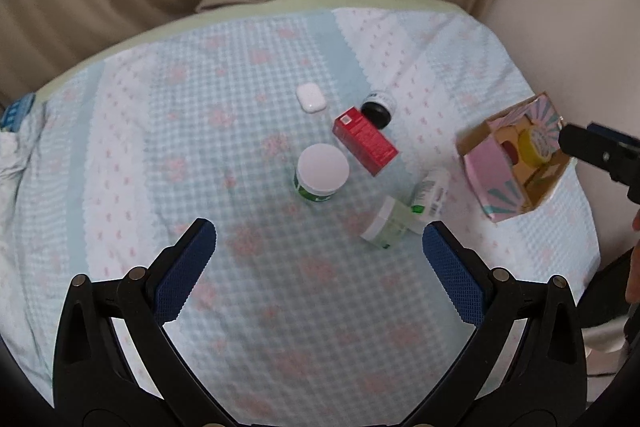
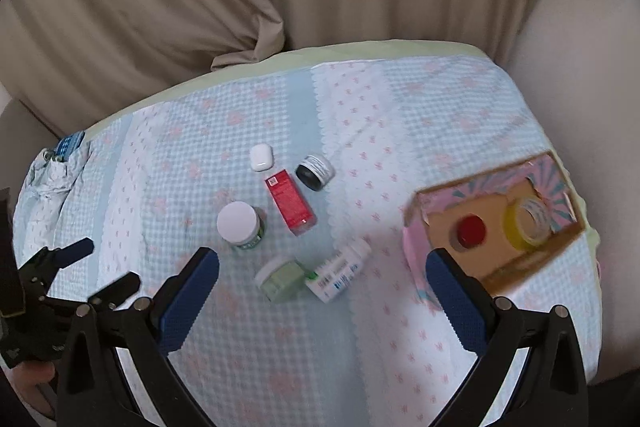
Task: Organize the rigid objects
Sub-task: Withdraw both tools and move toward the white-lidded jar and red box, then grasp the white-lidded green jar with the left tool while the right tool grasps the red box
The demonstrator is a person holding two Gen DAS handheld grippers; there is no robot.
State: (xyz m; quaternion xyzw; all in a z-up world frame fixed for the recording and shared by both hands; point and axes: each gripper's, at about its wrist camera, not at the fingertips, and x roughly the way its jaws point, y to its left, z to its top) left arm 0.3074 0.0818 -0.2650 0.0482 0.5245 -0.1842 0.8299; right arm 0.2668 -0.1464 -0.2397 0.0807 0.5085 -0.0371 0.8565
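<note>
Left gripper [image 1: 319, 237] and right gripper [image 2: 322, 263] are both wide open and empty; jars [image 2: 240, 225] lie ahead of them on the bed [image 2: 400, 327].

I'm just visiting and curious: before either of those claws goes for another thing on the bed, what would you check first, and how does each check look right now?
1. Left gripper open, holding nothing: ok.
2. Right gripper open, holding nothing: ok.
3. Cardboard box opening unobstructed: ok; a red-lidded item and a yellow tape roll are inside, with room left.
4. White-lidded jar upright, apart from neighbours: ok.
5. Pale green jar free to grasp: not ok; on its side against the white bottle.
6. Box sitting flat: cannot tell.
</note>
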